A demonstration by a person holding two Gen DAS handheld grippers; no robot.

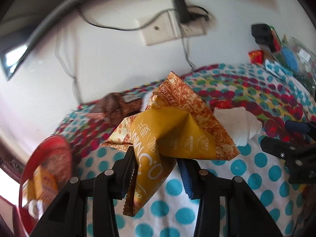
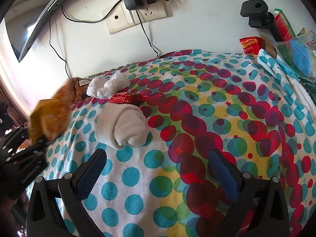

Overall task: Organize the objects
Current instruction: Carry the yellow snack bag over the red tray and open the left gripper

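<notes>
A yellow and orange snack packet point(image 1: 173, 130) hangs crumpled above the dotted cloth, and my left gripper point(image 1: 158, 165) is shut on its lower end. The right wrist view shows the same packet point(image 2: 49, 114) blurred at the far left, above the left gripper point(image 2: 39, 140). My right gripper point(image 2: 158, 169) stands open over the cloth with nothing between its fingers. Just beyond it lies a rolled white sock point(image 2: 124, 126), with a red foil wrapper point(image 2: 128, 98), a crumpled white plastic wad point(image 2: 110, 86) and a brown packet point(image 2: 79, 88) behind.
A red round container point(image 1: 55, 144) holding orange packets sits at the left, off the cloth's edge. At the back right stand a red packet point(image 2: 249, 44), a green bag point(image 2: 298, 57) and a black clamp point(image 2: 256, 11). Cables hang from a wall socket point(image 2: 136, 13).
</notes>
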